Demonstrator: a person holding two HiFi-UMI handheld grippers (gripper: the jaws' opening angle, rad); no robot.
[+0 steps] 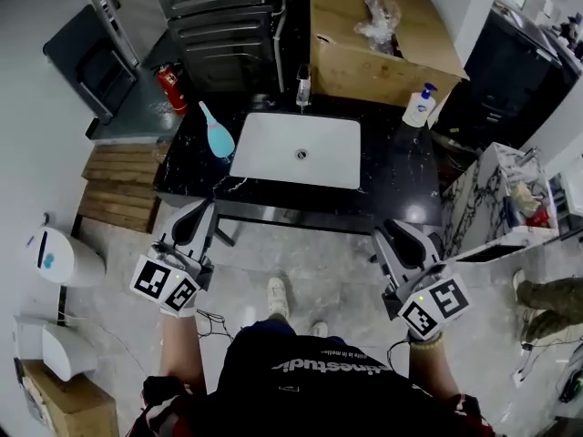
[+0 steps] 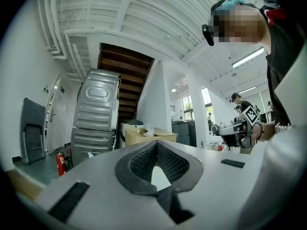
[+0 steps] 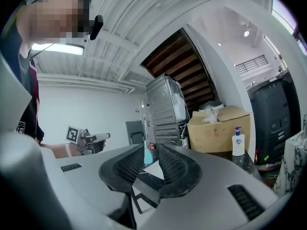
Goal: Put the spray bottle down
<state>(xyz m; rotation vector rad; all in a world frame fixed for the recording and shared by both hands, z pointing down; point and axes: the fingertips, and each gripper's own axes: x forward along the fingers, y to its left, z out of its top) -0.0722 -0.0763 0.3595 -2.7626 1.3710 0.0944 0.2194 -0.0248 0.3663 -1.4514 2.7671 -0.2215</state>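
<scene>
The spray bottle (image 1: 217, 133), teal with a pink top, lies on the black counter (image 1: 401, 173) just left of the white sink (image 1: 299, 149). No gripper touches it. My left gripper (image 1: 200, 208) hangs in front of the counter's left end, shut and empty; its pads (image 2: 144, 159) meet at the tip. My right gripper (image 1: 392, 232) is held off the counter's right front. Its jaws stand a narrow gap apart with nothing between them. Through that gap the distant spray bottle (image 3: 147, 155) shows.
A faucet (image 1: 303, 87) stands behind the sink. A soap dispenser (image 1: 419, 106) and a cardboard box (image 1: 373, 35) sit at the back right. A fire extinguisher (image 1: 171, 87) and wooden pallet (image 1: 114, 185) are at the left, a marble cabinet (image 1: 496, 198) at the right.
</scene>
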